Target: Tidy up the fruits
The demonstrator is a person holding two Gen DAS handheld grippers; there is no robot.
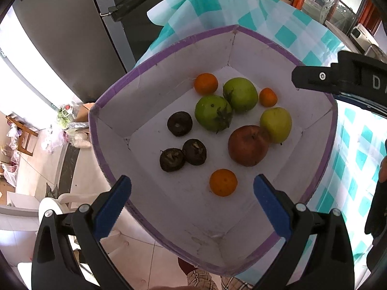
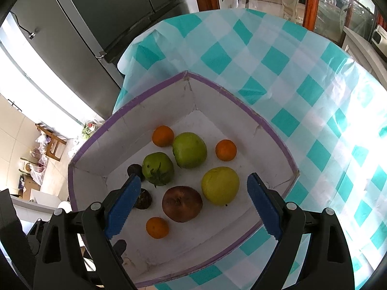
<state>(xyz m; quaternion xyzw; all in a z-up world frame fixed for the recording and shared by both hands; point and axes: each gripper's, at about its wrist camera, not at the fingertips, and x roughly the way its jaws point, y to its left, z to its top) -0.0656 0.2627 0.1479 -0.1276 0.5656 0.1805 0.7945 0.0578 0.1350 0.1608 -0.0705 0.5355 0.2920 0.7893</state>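
A white box with a purple rim (image 1: 116, 89) (image 2: 241, 104) sits on the checked table and holds the fruit. Inside are two green tomato-like fruits (image 1: 212, 112) (image 2: 157, 168), a yellow-green apple (image 1: 276, 124) (image 2: 220, 185), a red-brown apple (image 1: 249, 145) (image 2: 182, 203), three oranges, one nearest me (image 1: 223, 182) (image 2: 157, 227), and three dark round fruits (image 1: 180, 123). My left gripper (image 1: 192, 205) is open and empty above the box's near side. My right gripper (image 2: 193, 205) is open and empty above the red-brown apple; its left finger hides part of the dark fruits.
The table carries a teal-and-white checked cloth (image 2: 302, 84). A grey refrigerator (image 1: 72, 24) stands behind it on the left. Part of the right gripper's body (image 1: 338, 77) shows at the right edge of the left wrist view. A white plastic chair (image 1: 63, 200) stands below left.
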